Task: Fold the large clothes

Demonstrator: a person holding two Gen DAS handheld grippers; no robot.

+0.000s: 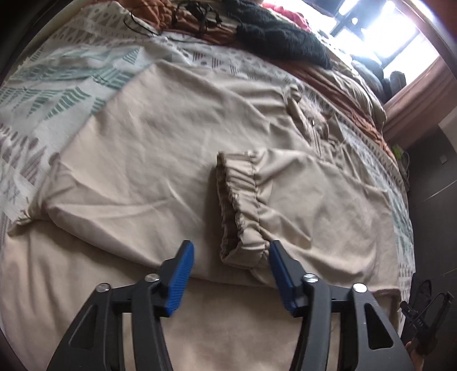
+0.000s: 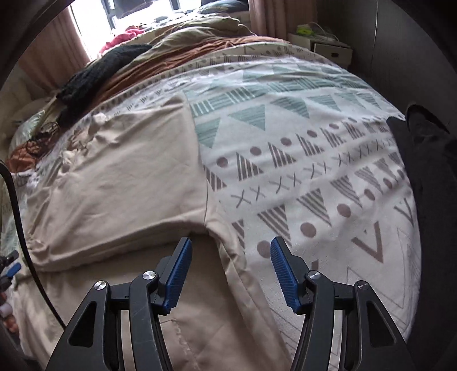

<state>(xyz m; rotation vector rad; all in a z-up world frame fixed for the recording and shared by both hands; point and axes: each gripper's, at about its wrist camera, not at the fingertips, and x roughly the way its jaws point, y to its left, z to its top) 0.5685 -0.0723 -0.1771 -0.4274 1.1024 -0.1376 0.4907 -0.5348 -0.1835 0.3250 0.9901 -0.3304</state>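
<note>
A large beige garment [image 1: 160, 159] lies spread on a patterned bedspread [image 1: 57, 85]. In the left wrist view one sleeve with an elastic cuff [image 1: 240, 205] is folded across its body. My left gripper [image 1: 231, 248] is open and empty, its right finger beside the cuff's near end. In the right wrist view the same beige garment [image 2: 120, 182] covers the left half of the bedspread [image 2: 314, 159]. My right gripper [image 2: 230, 245] is open and empty, hovering over the garment's edge by the armpit seam.
A dark knitted garment [image 1: 282, 37] and an orange-brown quilt [image 1: 337, 82] lie at the far side of the bed. A bright window [image 2: 94, 14] and a white bedside cabinet [image 2: 325, 47] stand beyond. The bed's edge and dark floor [image 1: 428, 205] are at the right.
</note>
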